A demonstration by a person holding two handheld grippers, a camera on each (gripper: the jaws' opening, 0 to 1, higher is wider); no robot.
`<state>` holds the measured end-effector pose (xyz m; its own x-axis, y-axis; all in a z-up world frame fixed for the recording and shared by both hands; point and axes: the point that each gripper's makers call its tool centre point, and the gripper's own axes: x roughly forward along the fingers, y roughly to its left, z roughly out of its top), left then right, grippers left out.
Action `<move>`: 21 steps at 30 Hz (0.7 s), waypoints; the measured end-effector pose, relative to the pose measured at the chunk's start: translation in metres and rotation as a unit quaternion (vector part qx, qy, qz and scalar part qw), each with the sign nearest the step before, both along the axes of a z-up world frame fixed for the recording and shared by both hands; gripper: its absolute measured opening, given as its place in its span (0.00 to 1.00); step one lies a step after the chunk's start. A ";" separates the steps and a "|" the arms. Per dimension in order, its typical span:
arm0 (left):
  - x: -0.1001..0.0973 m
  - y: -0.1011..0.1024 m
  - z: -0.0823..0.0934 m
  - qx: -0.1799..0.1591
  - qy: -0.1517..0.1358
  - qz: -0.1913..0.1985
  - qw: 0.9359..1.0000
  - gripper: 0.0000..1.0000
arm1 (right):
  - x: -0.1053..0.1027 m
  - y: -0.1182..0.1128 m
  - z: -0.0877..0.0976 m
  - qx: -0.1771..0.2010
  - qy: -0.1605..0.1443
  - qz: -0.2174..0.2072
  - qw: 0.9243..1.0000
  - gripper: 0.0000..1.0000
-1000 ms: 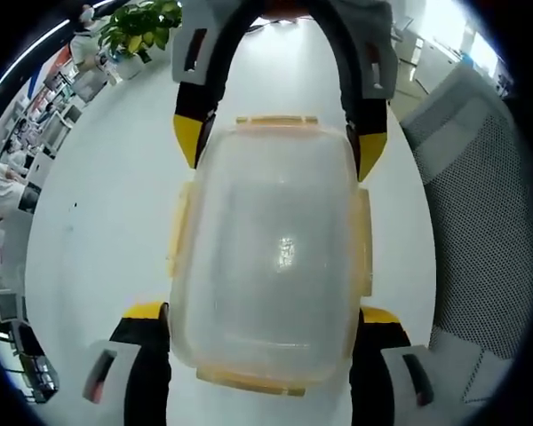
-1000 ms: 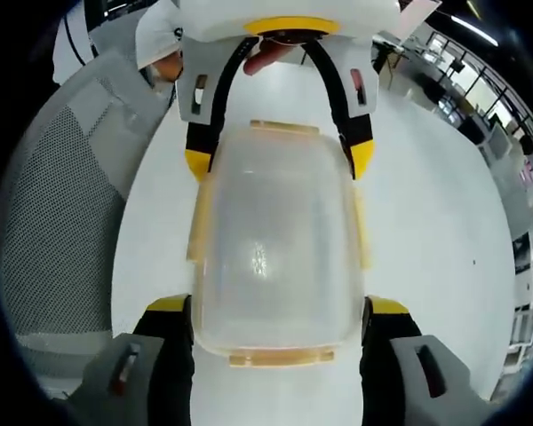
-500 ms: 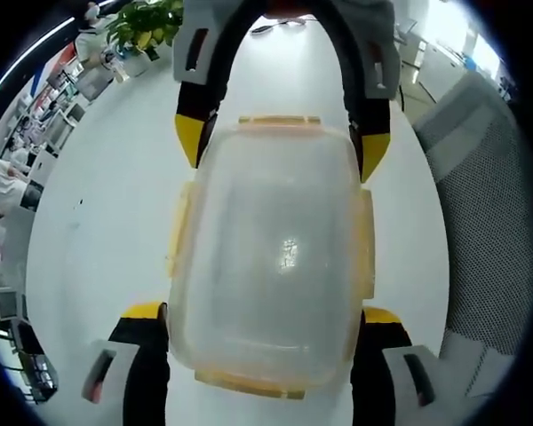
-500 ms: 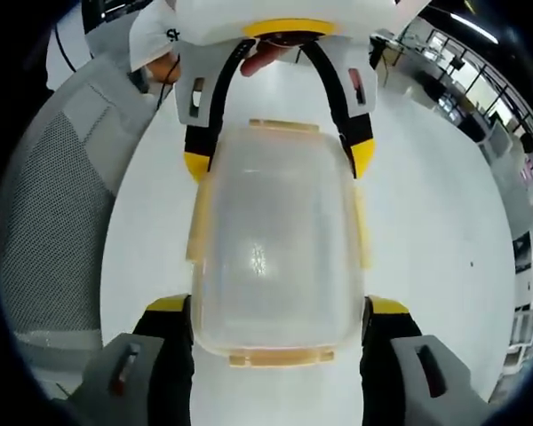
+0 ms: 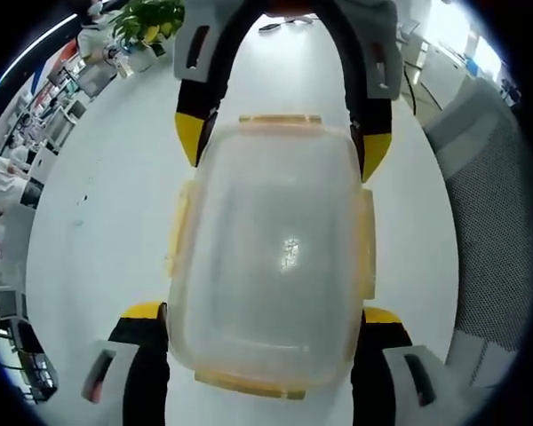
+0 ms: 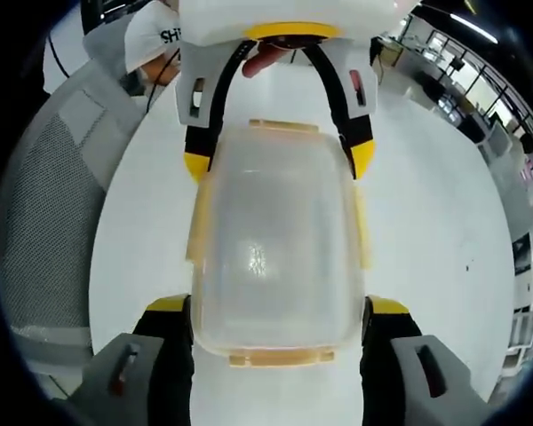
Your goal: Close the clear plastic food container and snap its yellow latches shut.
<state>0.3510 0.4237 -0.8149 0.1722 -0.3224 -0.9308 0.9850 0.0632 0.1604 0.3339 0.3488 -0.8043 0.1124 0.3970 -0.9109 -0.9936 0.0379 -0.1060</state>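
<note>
A white bench (image 5: pixel 107 231) carries the clear container (image 5: pixel 271 257), lid on, yellow latches (image 5: pixel 364 244) along its edges. The left tongs (image 5: pixel 265 328) clasp its near end in the left gripper view; the right tongs (image 6: pixel 278 315) clasp the opposite end. A mesh chair (image 6: pixel 49 222) stands beside the bench.

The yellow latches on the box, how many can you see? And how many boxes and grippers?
Clear container: 1
Yellow latches: 4, far end, near end, side, other side
Grippers: 2, left gripper, right gripper
Total: 7
</note>
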 end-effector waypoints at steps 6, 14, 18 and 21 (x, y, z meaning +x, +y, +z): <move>0.005 0.000 0.000 0.004 -0.001 0.000 1.000 0.83 | 0.005 0.000 -0.001 0.001 -0.001 0.001 1.000 0.75; 0.012 0.000 0.001 -0.003 -0.001 0.002 1.000 0.83 | 0.012 0.000 0.000 0.000 -0.001 0.002 1.000 0.75; 0.015 0.000 0.001 -0.008 -0.001 0.004 1.000 0.83 | 0.015 0.000 0.000 0.001 -0.001 0.003 1.000 0.75; 0.015 0.000 0.002 -0.013 -0.001 0.004 1.000 0.83 | 0.016 0.000 0.000 0.000 -0.001 0.003 1.000 0.75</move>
